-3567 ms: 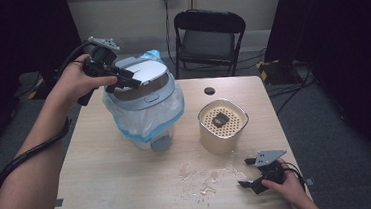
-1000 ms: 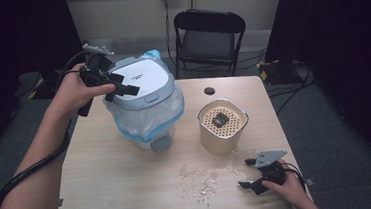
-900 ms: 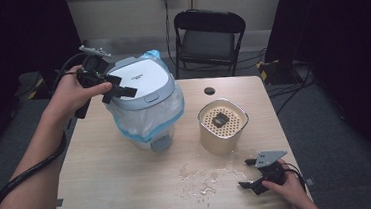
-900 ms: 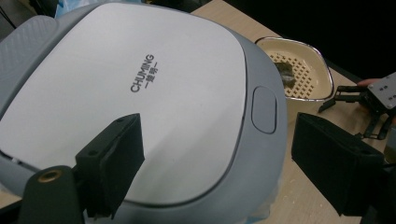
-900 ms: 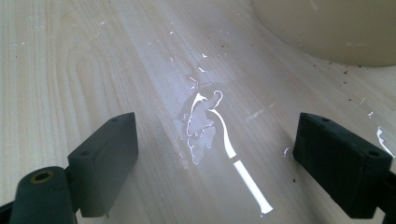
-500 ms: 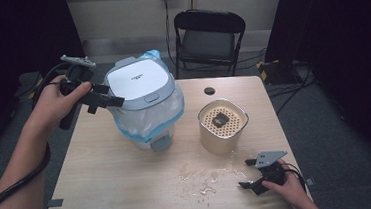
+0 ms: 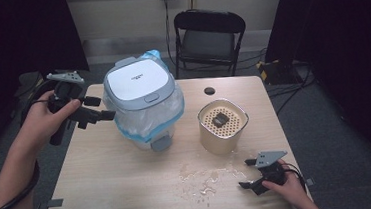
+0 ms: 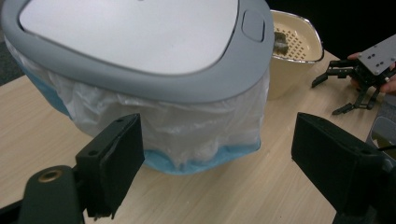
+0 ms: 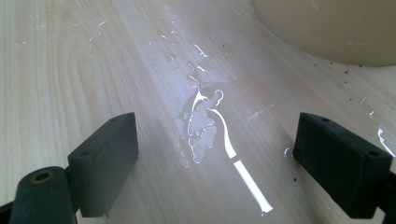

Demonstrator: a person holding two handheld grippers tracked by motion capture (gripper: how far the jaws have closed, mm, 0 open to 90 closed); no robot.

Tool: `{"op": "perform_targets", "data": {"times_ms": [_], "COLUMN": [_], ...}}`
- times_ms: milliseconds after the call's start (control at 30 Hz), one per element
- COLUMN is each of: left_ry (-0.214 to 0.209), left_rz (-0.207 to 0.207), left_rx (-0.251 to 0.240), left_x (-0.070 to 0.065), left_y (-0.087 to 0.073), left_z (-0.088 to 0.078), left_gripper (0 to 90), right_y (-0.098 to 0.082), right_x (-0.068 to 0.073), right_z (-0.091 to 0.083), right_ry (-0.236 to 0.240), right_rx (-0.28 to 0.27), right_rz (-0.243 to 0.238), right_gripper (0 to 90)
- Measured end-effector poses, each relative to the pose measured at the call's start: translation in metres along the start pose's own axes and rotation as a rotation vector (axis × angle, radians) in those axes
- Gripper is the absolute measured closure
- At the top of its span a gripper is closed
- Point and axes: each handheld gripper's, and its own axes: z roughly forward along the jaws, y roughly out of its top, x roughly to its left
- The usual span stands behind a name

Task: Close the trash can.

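A small bin with a grey-rimmed white lid stands on the wooden table, its lid down, so whatever is inside is hidden. A clear plastic liner with a blue edge spills out from under the lid and drapes over the sides; a grey pedal juts out at its foot. To its right, well apart, sits a cream canister topped with a perforated insert, and a dark lump rests on that insert. A puddle of spilled liquid glistens on the table in front of the canister. The left gripper hangs just beside the bin's left side, jaws spread wide with nothing between them. The right gripper sits low at the table's near right corner, jaws likewise spread and empty, pointing at the puddle. A black folding chair stands behind the table.
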Motion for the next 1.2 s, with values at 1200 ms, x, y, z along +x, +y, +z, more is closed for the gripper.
{"op": "perform_targets", "data": {"times_ms": [1200], "left_ry": [-0.063], "left_rz": [-0.070], "left_rx": [-0.034], "left_x": [0.003], "left_y": [-0.091], "left_z": [0.051], "left_gripper": [16.6], "right_y": [0.000], "right_x": [0.000], "right_z": [0.000], "right_ry": [0.001], "right_rx": [0.002], "right_rz": [-0.001], "right_gripper": [13.2]}}
